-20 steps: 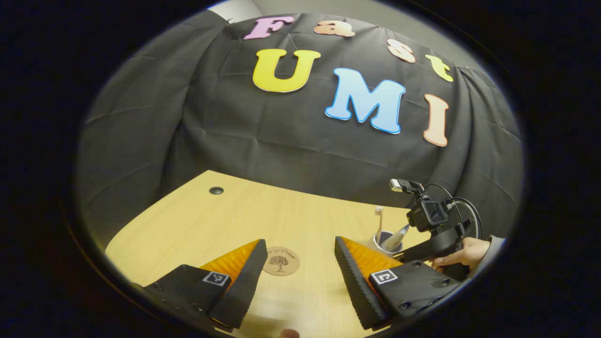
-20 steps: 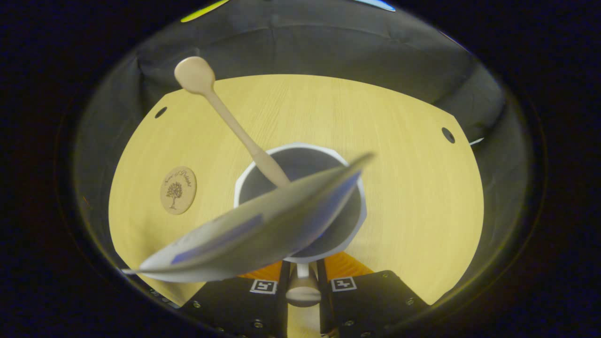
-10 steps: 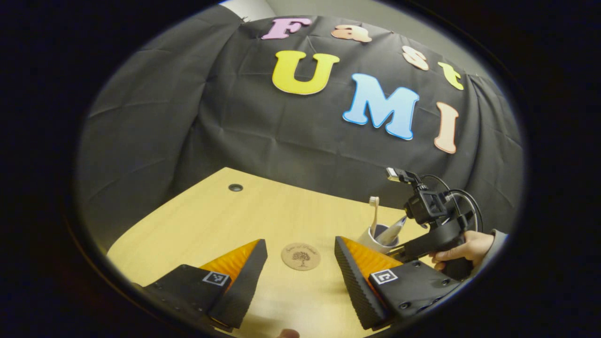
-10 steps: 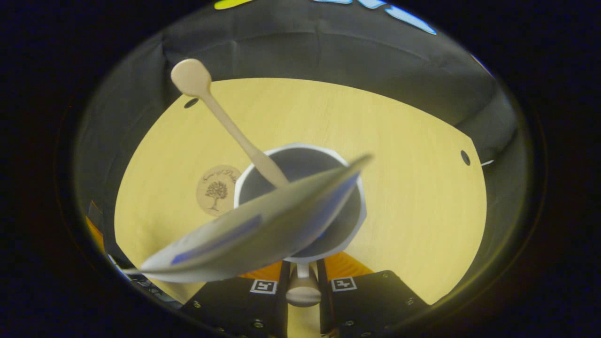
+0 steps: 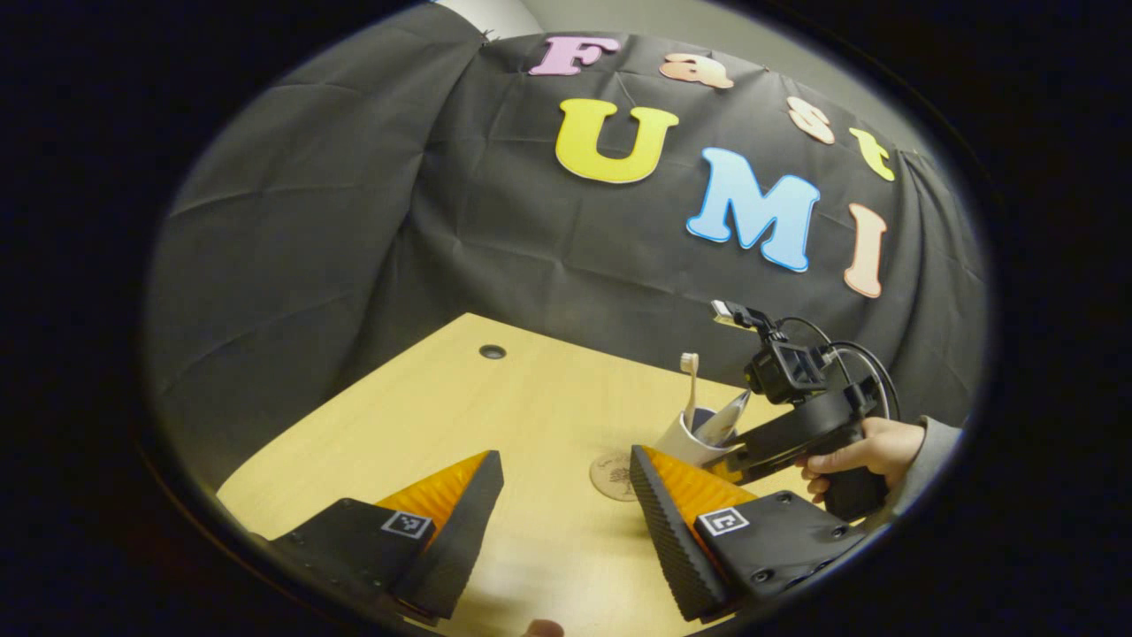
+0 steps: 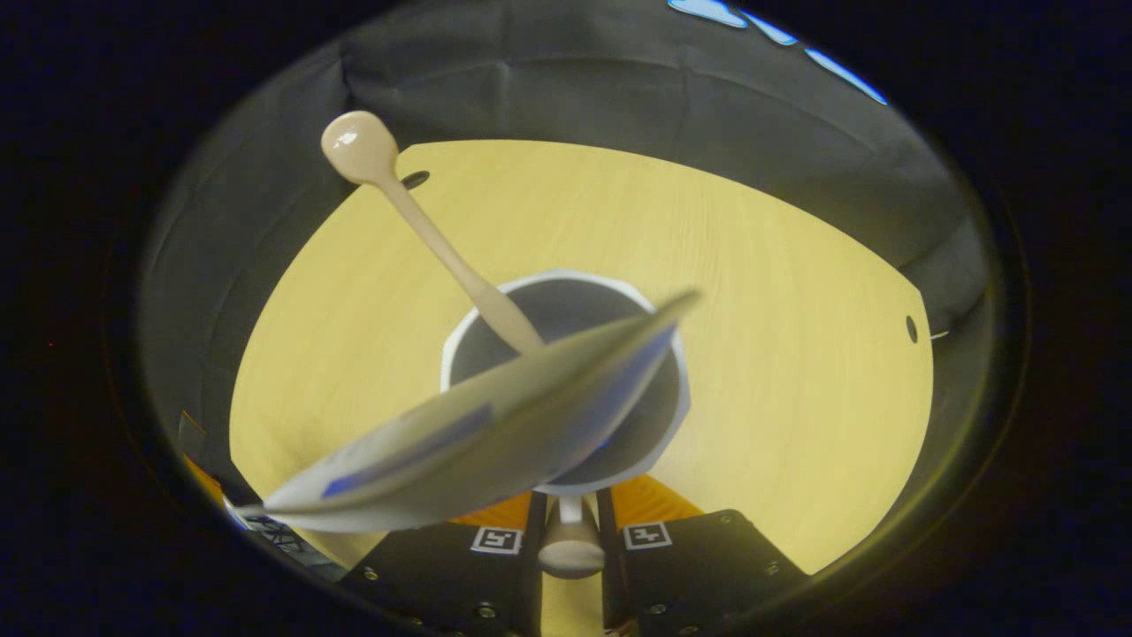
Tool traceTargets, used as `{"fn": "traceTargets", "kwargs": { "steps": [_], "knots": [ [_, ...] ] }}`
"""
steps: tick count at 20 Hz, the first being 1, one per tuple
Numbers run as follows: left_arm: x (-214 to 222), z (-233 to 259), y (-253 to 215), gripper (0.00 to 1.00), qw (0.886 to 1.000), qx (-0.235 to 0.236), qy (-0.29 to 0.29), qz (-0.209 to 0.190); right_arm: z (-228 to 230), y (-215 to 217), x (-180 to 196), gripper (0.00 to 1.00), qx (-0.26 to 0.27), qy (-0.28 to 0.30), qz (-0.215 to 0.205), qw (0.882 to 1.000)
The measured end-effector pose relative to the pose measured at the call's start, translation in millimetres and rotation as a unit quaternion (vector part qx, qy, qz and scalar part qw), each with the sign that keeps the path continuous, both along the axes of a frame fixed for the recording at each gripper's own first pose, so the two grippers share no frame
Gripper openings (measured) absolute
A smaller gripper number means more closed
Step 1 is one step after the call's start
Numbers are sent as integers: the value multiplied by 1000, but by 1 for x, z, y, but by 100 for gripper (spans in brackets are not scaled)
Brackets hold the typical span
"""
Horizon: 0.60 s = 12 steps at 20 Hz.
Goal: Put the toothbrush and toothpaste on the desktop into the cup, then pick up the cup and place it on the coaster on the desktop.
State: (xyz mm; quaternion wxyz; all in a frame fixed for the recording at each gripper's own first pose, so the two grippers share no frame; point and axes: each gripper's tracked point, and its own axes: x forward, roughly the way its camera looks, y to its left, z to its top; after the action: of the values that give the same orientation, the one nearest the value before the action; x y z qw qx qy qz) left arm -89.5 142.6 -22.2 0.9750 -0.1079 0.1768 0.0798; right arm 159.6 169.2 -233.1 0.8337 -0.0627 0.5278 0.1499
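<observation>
Wooden toothbrush upright in cup.

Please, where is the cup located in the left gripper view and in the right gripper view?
Left gripper view: the cup is right of centre, held above the coaster by the right gripper.
Right gripper view: the cup is at the centre, seen from above.
Shared landmark: the toothbrush standing in it.
</observation>
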Motion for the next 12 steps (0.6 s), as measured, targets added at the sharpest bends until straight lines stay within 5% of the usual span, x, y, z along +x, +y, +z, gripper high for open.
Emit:
{"fn": "traceTargets", "kwargs": {
  "steps": [12],
  "knots": [
    [-17,-7,28,94,1000,-4,10,18,-13,34,9,26,-12,27,22,999]
  ]
}}
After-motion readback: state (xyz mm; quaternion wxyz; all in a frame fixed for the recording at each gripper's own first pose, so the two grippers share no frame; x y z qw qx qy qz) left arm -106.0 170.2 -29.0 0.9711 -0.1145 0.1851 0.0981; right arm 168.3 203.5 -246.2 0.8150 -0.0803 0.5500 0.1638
